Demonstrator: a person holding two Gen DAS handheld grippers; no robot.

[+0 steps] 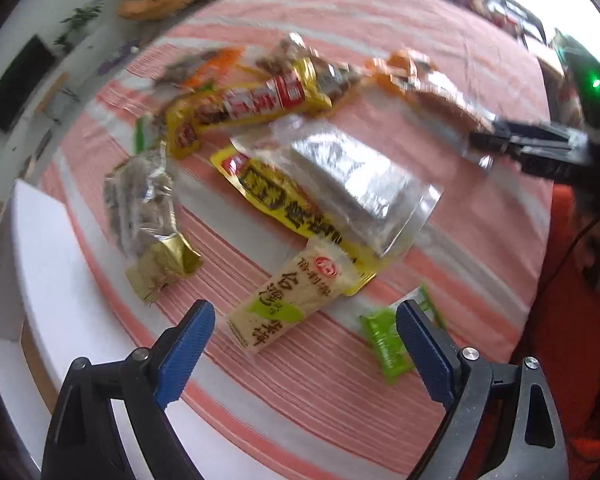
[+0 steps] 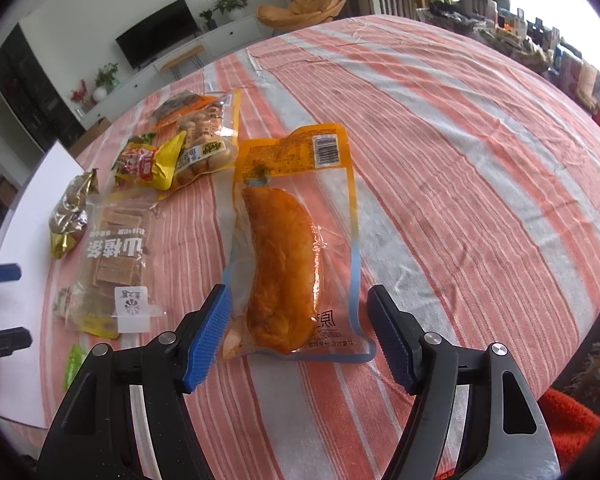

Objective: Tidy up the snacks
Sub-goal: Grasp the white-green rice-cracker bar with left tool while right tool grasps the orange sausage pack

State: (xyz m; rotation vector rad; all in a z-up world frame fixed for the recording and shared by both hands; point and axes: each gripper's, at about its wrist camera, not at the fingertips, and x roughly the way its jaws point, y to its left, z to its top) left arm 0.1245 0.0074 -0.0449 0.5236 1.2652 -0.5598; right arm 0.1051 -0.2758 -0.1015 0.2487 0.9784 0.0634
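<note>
A vacuum-sealed orange meat pouch [image 2: 296, 240] was seen lying flat on the striped tablecloth [image 2: 460, 160], its near end between the parted jaws of the right gripper [image 2: 300, 336], which pressed on nothing. The pack was judged fairly heavy, its film slick, its filling firm; a hold across the thick middle was thought safer than one on the thin sealed edge. The left gripper [image 1: 304, 344] was held wide open and empty over the scattered light packets, a cream wafer packet [image 1: 288, 304] nearest.
</note>
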